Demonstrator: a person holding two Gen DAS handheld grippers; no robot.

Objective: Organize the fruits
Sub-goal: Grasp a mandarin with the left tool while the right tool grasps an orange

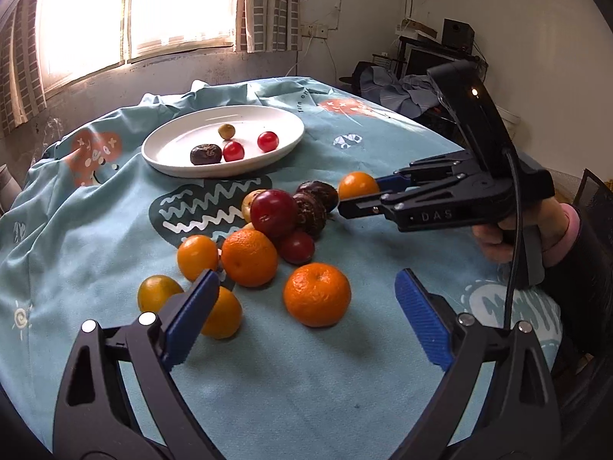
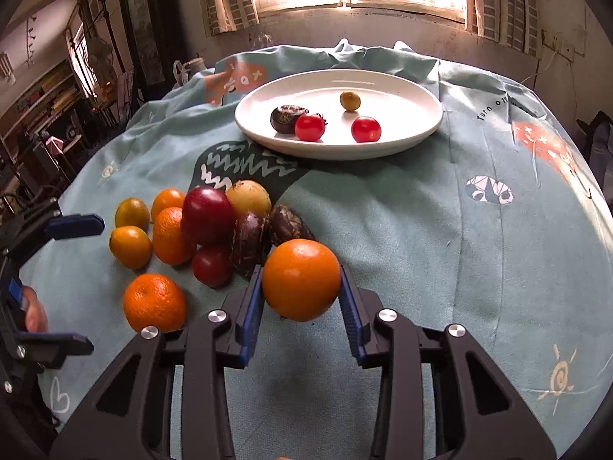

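Note:
Loose fruit lies in a heap (image 1: 268, 230) (image 2: 214, 226) on the tablecloth: oranges, small yellow-orange citrus, red plums and dark wrinkled fruits. Behind it a white plate (image 1: 184, 130) (image 2: 402, 107) holds two red fruits, a dark one and a small yellow-green one. My right gripper (image 2: 300, 268) (image 1: 358, 195) is shut on an orange (image 2: 300, 280) (image 1: 358, 186) at the heap's right edge, its blue pads pressing both sides. My left gripper (image 1: 306, 272) (image 2: 95, 285) stands open and holds nothing. A mandarin (image 1: 317, 294) (image 2: 154, 302) lies on the cloth ahead of its fingers, untouched.
A wrinkled teal tablecloth (image 1: 95, 211) (image 2: 421, 230) with printed patterns covers the round table. Bare cloth lies to the right of the heap and in front of both grippers. A window and wall stand behind the table, with furniture and clutter at the room's sides.

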